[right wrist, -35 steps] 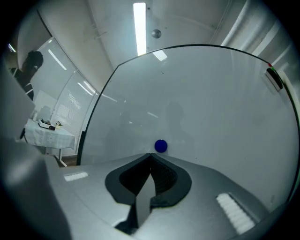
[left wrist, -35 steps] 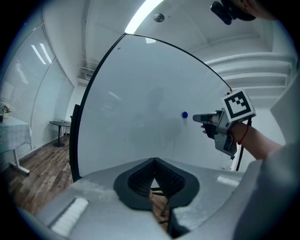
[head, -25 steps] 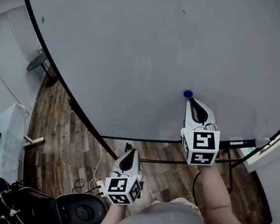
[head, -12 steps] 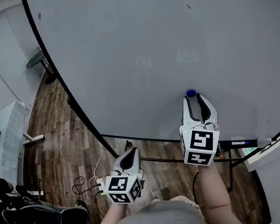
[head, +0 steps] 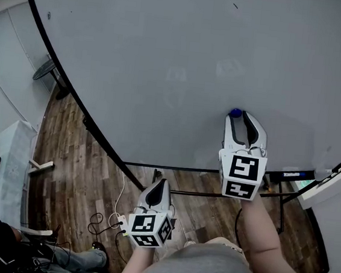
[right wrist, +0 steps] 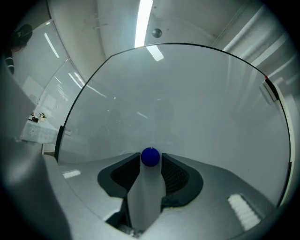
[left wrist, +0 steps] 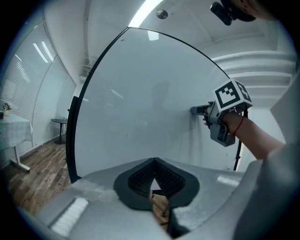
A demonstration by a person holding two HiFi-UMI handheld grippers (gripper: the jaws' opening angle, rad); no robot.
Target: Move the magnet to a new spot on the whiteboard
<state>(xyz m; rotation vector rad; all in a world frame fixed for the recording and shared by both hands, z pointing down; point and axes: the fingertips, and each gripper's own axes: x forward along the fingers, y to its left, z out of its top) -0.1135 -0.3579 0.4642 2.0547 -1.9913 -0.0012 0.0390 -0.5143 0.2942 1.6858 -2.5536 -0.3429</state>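
A small round blue magnet (head: 236,112) sticks to the big whiteboard (head: 167,54), low on its right half. My right gripper (head: 245,116) points level at the board with its jaws spread. They have just been opening. In the right gripper view the magnet (right wrist: 150,157) sits between the tips of the right gripper (right wrist: 150,163), and neither pad presses on it. My left gripper (head: 158,187) hangs lower, in front of the board's bottom edge, shut and empty. In the left gripper view its tips (left wrist: 154,161) meet, and the right gripper (left wrist: 200,110) shows against the board.
A pen tray (head: 291,174) runs under the board's right end on a black stand. Cables (head: 104,223) lie on the wooden floor. A round side table (head: 44,74) and a white table (head: 10,164) stand at the left. A person (head: 1,248) sits at the lower left.
The right jaws were shut on the magnet a second ago and now stand apart, with the magnet staying on the board. At the lower left the dark round seat is gone from view.
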